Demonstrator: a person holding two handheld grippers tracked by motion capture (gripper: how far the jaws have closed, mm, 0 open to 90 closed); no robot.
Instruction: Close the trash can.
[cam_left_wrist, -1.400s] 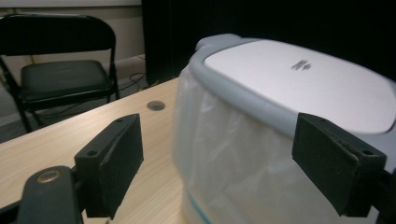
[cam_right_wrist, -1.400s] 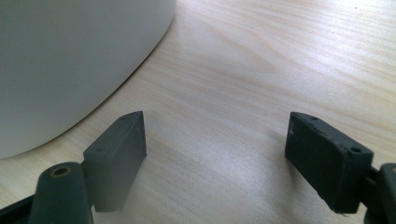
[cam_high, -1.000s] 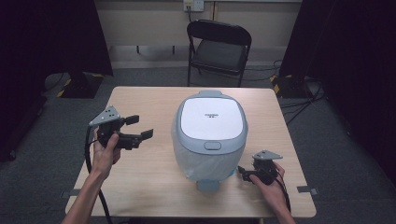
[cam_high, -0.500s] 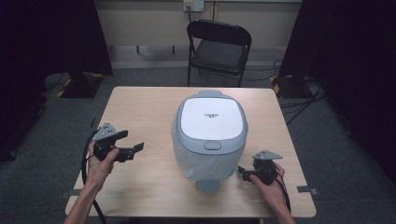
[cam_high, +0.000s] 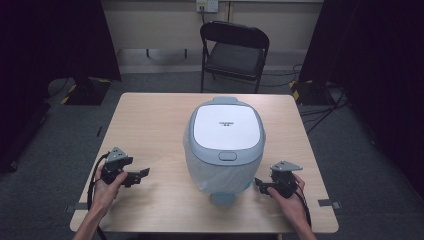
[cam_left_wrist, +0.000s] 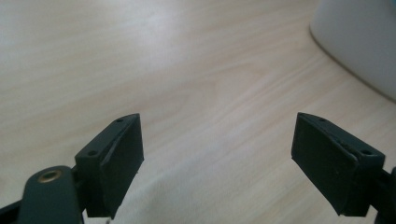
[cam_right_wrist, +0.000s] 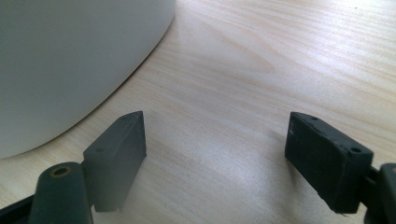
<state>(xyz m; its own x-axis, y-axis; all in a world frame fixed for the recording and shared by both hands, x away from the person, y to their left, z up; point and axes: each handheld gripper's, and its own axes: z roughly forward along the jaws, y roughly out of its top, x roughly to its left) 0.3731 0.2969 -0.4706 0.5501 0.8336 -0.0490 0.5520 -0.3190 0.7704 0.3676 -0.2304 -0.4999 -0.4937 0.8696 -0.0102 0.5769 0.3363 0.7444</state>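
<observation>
Rice cooker mid-table, chair behind

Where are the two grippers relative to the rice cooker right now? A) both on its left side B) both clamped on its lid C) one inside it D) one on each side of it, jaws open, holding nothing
D: the left gripper and right gripper flank the rice cooker with open, empty jaws.

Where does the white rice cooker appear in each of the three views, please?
High view: the rice cooker stands mid-table, between the two grippers.
Left gripper view: its white wall curves in at the upper right corner.
Right gripper view: its white wall takes up the upper left.
Shared landmark: the pale wooden table.
</observation>
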